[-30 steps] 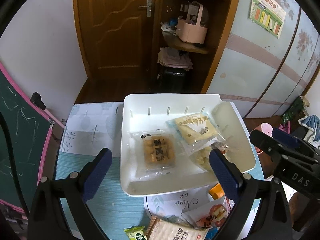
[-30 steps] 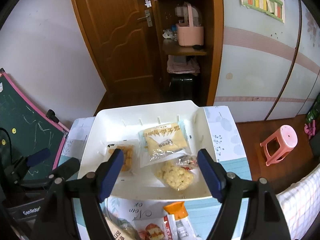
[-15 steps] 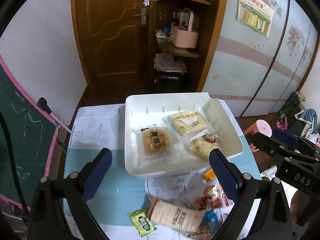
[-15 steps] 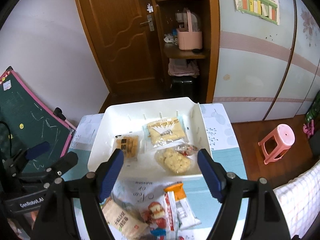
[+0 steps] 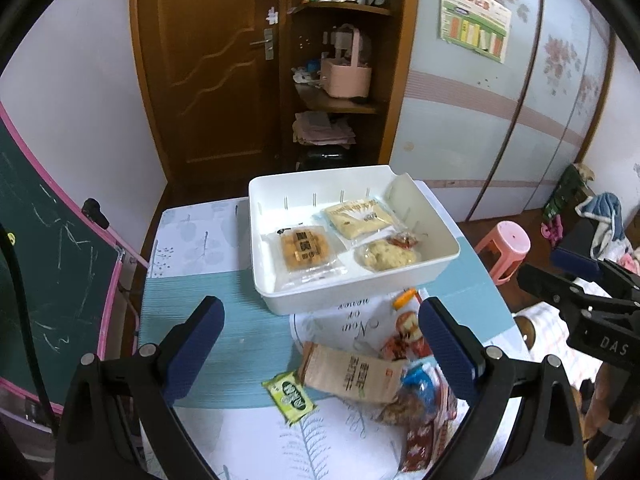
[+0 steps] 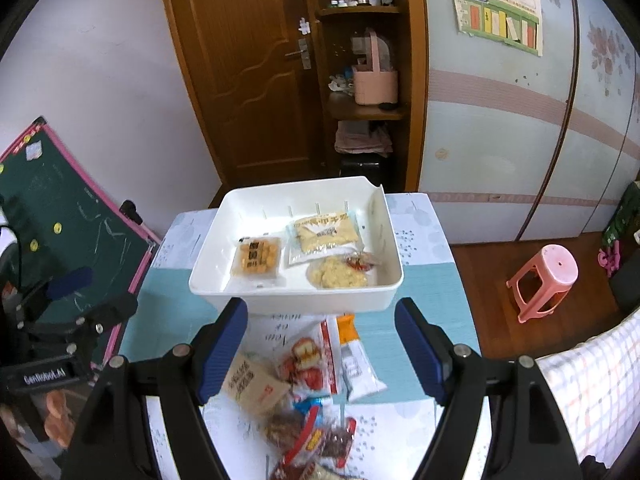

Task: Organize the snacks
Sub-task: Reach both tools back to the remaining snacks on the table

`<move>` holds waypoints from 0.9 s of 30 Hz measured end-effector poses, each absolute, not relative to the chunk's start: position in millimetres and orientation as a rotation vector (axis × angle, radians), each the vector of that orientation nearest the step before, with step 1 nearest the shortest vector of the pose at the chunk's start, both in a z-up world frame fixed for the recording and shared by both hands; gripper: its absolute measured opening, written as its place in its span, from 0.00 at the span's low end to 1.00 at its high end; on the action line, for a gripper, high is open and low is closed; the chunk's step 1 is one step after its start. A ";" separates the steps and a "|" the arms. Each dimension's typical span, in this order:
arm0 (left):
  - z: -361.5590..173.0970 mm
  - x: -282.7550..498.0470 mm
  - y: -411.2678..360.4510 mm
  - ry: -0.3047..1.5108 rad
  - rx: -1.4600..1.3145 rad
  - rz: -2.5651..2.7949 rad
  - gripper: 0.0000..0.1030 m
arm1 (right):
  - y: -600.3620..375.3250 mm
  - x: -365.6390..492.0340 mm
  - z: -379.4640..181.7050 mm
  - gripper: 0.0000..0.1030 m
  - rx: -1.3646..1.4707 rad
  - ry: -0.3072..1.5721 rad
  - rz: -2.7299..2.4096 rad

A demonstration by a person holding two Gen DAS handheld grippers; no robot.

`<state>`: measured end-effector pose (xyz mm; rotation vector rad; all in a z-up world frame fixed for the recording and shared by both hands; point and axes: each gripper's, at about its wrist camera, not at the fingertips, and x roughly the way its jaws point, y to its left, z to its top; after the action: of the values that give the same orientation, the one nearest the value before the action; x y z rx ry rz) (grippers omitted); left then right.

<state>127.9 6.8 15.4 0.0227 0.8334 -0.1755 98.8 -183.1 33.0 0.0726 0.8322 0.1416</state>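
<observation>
Both tools, left tool (image 5: 320,344) and right tool (image 6: 322,344), apart, empty, above snack pile (image 6: 312,392).

A white tray (image 5: 360,288) sits on the table holding three clear-wrapped snacks: a square orange biscuit pack (image 5: 306,250), a pale yellow packet (image 5: 358,218) and a lumpy puffed snack (image 5: 386,254). Just in front of it, loose packets lie heaped, among them a tan pouch (image 5: 352,372) and a small green sachet (image 5: 290,394).

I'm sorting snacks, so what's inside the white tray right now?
The white tray holds three packets: square biscuits, a pale flat pack and a lumpy snack bag. Anything beneath them is covered.
</observation>
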 end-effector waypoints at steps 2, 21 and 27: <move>13.2 118.4 8.9 0.827 0.040 -0.176 0.95 | -182.4 85.5 30.1 0.74 0.058 0.829 0.156; -134.6 102.3 57.2 1.117 0.005 -0.107 0.95 | -186.6 19.0 -114.1 0.74 0.019 1.124 0.195; -169.4 101.8 51.9 1.189 0.011 -0.119 0.95 | -172.5 1.4 -146.7 0.74 -0.110 1.172 0.357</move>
<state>101.8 51.9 -169.4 0.0112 1.1887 -0.1186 1.4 -172.5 -146.7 -0.1103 1.1723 0.3567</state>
